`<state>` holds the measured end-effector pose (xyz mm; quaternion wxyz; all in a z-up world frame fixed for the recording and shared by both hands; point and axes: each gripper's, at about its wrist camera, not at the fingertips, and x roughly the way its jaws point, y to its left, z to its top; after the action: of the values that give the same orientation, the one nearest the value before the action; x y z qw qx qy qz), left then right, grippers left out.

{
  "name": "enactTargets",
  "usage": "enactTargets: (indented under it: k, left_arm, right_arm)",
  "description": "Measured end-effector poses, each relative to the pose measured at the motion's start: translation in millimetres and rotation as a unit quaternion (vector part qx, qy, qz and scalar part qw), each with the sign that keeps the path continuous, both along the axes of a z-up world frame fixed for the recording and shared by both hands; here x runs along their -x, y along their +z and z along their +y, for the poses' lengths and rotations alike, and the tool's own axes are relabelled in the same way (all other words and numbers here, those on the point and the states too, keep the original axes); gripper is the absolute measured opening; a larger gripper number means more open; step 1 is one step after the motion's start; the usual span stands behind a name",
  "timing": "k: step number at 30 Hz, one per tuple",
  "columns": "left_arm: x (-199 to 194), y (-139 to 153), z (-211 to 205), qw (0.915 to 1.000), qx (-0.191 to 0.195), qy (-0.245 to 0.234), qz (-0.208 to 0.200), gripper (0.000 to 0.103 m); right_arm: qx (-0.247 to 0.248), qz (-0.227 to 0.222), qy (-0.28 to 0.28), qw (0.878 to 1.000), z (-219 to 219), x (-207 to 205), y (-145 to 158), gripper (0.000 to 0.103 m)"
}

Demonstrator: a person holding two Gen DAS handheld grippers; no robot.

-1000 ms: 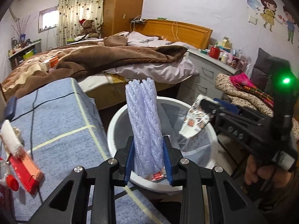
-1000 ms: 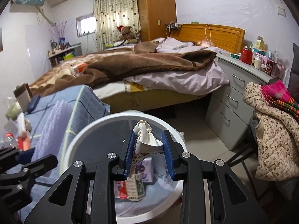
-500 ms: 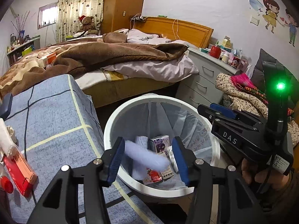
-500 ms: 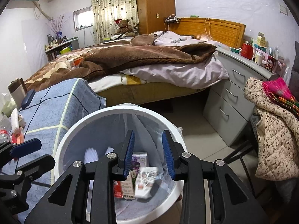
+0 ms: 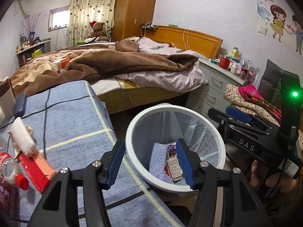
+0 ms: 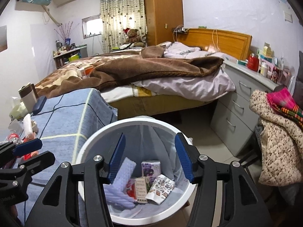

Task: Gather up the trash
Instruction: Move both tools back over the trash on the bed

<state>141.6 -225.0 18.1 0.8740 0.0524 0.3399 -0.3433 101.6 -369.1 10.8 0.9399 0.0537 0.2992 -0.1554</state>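
Both tongs, left [image 5: 151, 163] and right [image 6: 149, 158], gape empty; only the right view shows the crumpled wrapper [image 6: 161, 188].

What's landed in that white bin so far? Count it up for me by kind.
Foam wrap: 1
Small cartons: 2
Printed wrapper: 1
Red packet, partly hidden: 1
Total: 5 that show in the bin; anything underneath is hidden.

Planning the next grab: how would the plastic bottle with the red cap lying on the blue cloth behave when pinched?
The bottle lies on its side, so it may roll. It looks clear and nearly empty, so probably light. Thin walls could crumple under the left gripper, whose jaws have just opened, empty.
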Motion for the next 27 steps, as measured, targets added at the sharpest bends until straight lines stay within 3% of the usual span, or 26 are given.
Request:
enactTargets:
  k: [11, 16, 27]
  left_arm:
    - [2, 9, 55, 0.9985, 0.003, 0.051, -0.021, 0.060]
    - [3, 10, 86, 0.9959, -0.005, 0.083, -0.034, 0.062]
    - [2, 3, 172, 0.9843, -0.017, 0.169, -0.048, 0.063]
  right_arm:
    - [-0.013, -0.021, 0.045, 0.999, 35, -6, 4, 0.056]
    - [-0.024, -0.023, 0.072, 0.997, 54, -13, 1, 0.064]
    - [-0.029, -0.015, 0.133, 0.991, 100, -33, -3, 0.065]
